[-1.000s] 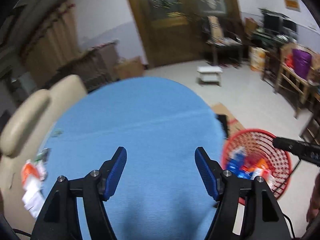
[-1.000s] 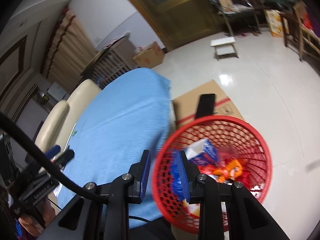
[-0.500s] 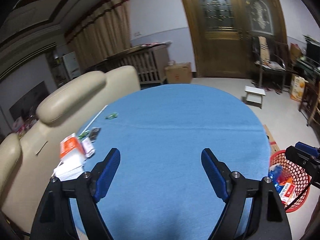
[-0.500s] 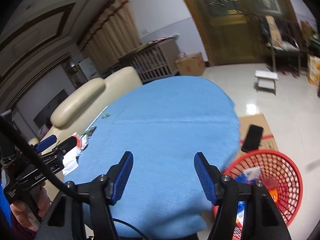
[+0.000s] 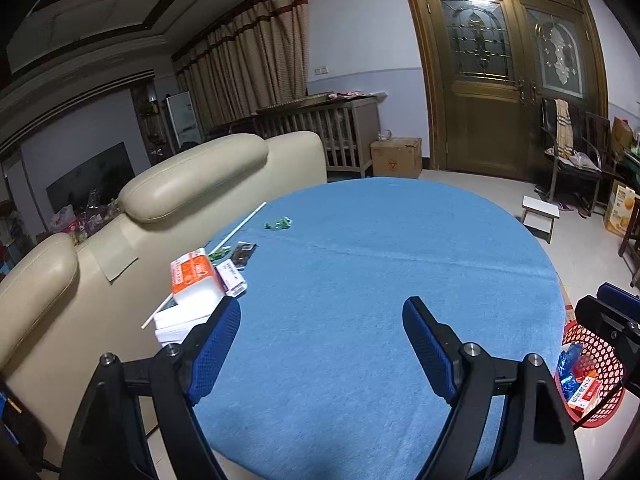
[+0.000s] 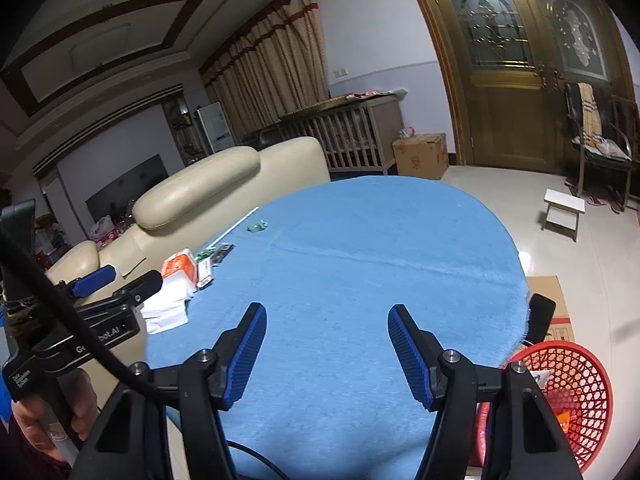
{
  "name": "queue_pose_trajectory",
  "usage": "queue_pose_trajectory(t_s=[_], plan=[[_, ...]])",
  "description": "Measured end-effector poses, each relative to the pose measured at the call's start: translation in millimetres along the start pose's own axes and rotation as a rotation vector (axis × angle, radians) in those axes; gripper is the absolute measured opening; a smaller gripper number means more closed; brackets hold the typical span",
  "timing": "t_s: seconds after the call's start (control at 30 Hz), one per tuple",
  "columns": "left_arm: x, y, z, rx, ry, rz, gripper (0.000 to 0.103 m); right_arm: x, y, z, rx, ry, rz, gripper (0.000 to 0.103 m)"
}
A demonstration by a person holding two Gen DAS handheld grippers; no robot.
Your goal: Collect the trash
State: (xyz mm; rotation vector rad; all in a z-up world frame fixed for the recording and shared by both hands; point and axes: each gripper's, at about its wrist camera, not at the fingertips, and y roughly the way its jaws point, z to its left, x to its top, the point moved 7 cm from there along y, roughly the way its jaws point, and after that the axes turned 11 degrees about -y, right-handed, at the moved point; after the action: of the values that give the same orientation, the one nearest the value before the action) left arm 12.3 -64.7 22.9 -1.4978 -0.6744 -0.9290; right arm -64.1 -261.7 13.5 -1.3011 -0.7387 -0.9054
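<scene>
The blue-covered table (image 5: 360, 280) is now faced by both grippers, where a second ago the red basket (image 6: 568, 392) on the floor at its right edge was hovered over. The right gripper (image 6: 326, 350), whose jaws have just been opening, is seen spread and empty; a drop is judged finished. The left gripper (image 5: 320, 344) is held wide, nothing between its pads. Remaining trash (image 5: 196, 276) is clustered at the table's left edge. The basket is partly cut off; small wrappers are hard to identify.
</scene>
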Motion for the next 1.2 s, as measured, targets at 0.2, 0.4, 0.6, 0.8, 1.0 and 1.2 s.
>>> queue_pose_trajectory(t_s=[0.2, 0.4, 0.6, 0.8, 1.0, 1.2], plan=[[1.1, -18.3, 20.8, 0.041, -0.024, -0.030, 0.084, -1.6, -8.3, 22.1, 0.026, -0.024, -0.003, 0.068], [1.9, -39.9, 35.1, 0.070, -0.040, -0.064, 0.084, -2.9, -21.2, 40.6, 0.055, -0.056, -0.023, 0.068], [1.4, -65.5, 40.1, 0.094, -0.035, -0.109, 0.084, -2.2, -38.8, 53.8, 0.075, -0.073, -0.053, 0.068], [1.7, -88.2, 47.5, 0.109, -0.034, -0.139, 0.084, -2.7, -58.0, 64.8, 0.079, -0.086, -0.081, 0.068], [1.7, -111.8, 57.4, 0.117, -0.040, -0.166, 0.085, -0.5, -78.2, 76.0, 0.080, -0.097, -0.109, 0.068], [1.7, -135.5, 66.3, 0.144, -0.044, -0.225, 0.098, 2.8, -92.8, 84.5, 0.082, -0.106, -0.133, 0.068]])
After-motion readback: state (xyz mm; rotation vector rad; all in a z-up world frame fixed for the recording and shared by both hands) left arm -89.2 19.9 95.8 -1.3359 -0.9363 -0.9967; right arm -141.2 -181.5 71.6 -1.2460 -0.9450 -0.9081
